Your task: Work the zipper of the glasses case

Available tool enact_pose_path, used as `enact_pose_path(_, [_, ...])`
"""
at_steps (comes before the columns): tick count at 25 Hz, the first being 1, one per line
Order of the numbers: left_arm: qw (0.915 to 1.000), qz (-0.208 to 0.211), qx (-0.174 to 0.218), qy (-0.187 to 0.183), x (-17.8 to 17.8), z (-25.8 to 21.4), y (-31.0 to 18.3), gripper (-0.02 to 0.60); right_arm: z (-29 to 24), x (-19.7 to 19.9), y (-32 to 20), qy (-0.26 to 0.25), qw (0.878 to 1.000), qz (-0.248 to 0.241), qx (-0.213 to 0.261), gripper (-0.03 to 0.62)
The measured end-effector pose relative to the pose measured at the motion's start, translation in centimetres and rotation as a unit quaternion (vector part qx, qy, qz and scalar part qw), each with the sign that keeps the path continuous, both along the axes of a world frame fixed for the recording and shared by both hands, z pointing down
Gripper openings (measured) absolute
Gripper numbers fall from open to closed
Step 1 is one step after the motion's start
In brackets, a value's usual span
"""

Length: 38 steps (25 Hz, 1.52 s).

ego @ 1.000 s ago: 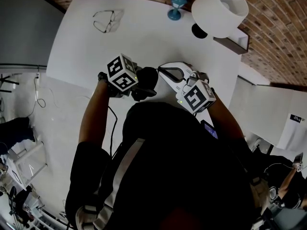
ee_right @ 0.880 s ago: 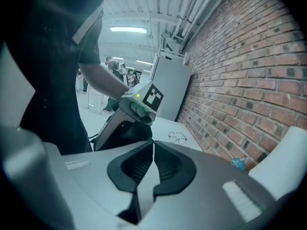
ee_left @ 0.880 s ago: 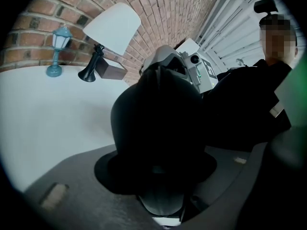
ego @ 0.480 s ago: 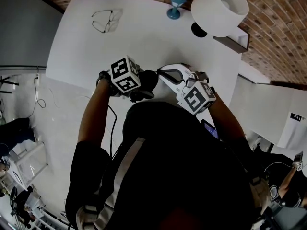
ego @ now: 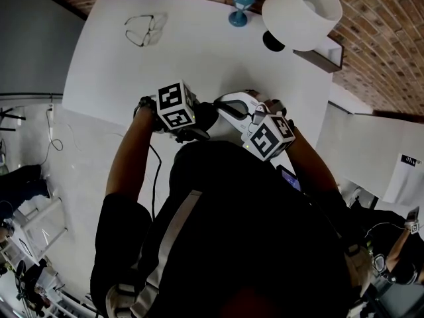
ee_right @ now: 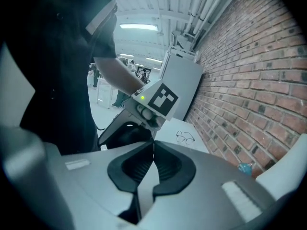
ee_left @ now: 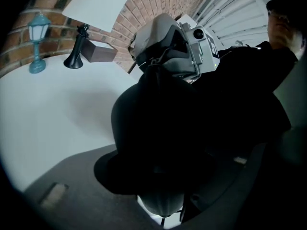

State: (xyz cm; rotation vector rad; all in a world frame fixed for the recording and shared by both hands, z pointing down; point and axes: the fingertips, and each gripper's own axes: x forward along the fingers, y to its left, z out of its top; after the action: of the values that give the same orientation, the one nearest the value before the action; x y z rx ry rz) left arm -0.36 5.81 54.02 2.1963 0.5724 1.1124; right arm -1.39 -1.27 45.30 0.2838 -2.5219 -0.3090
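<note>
Head view: the black glasses case point(ego: 204, 113) is held up between both tools, just in front of the person's chest and above the near edge of the white table point(ego: 199, 52).
Left gripper point(ee_left: 163, 143): jaws half apart and clamped on the body of the case, which fills most of its view.
Right gripper point(ee_right: 153, 142): jaws pressed fully together, tips meeting at the case's edge. Whether the zipper tab is nipped between them is too small to tell.
Shapes and surfaces: the case is a domed, rounded oval with a dull, smooth-looking shell. The tools are pale grey plastic with black ribbed pads.
Around it: thin wire-framed glasses point(ego: 144, 29) lie well apart at the far corner. A lamp point(ego: 301, 13) with a white drum shade and a small teal lantern ornament point(ego: 240, 8) stand near the brick wall point(ego: 377, 38).
Risk, slipping tab: a small tab in closed tips could pop free if the pull runs off the line of the teeth.
Risk, turning case: the rounded shell could twist in the left clamp under a sideways tug.
Risk, snag: the slider may jam on the curved end.
</note>
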Motion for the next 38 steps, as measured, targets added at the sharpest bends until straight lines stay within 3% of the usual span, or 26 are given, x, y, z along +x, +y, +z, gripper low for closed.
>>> enact_pose_path(4, [0.9993,-0.016,0.026,0.023,0.8,0.0,-0.9,0.259,-0.3,0.2,0.0,-0.018,1.0,0.009,-0.021,0.003])
enact_pose_path(6, [0.9979,-0.032,0.047,0.03,1.0,0.4,-1.6,0.307,-0.5,0.3,0.0,-0.023,0.999,0.012,-0.027,0.003])
enact_pose_path(11, [0.9844,-0.128,0.103,0.063,1.3,1.3,-4.8,0.366,0.1,1.4,-0.8,-0.03,0.997,0.044,-0.047,0.003])
enact_pose_path(16, [0.9528,-0.245,0.163,0.074,-0.3,2.8,-7.9,0.383,2.0,2.2,-1.8,-0.029,0.991,0.094,-0.096,0.003])
enact_pose_path(20, [0.9138,-0.329,0.221,0.088,-1.4,2.7,-9.9,0.383,4.0,3.0,-2.9,-0.013,0.982,0.137,-0.132,0.003])
enact_pose_path(23, [0.8873,-0.355,0.274,0.107,-1.2,1.9,-10.9,0.383,4.7,3.3,-3.8,-0.029,0.965,0.179,-0.187,0.003])
enact_pose_path(27, [0.8696,-0.365,0.31,0.119,-0.2,1.6,-11.1,0.383,4.8,2.8,-4.5,-0.054,0.946,0.21,-0.24,0.003])
enact_pose_path(31, [0.8622,-0.367,0.327,0.124,0.5,1.5,-11.7,0.383,4.3,1.8,-4.3,-0.061,0.942,0.205,-0.26,0.003])
enact_pose_path(34, [0.8676,-0.344,0.336,0.128,0.7,1.2,-11.9,0.379,4.2,1.2,-4.0,-0.067,0.936,0.203,-0.279,0.003])
enact_pose_path(38, [0.8734,-0.318,0.345,0.131,1.3,1.3,-11.8,0.324,4.1,0.7,-3.9,-0.089,0.921,0.21,-0.315,0.003])
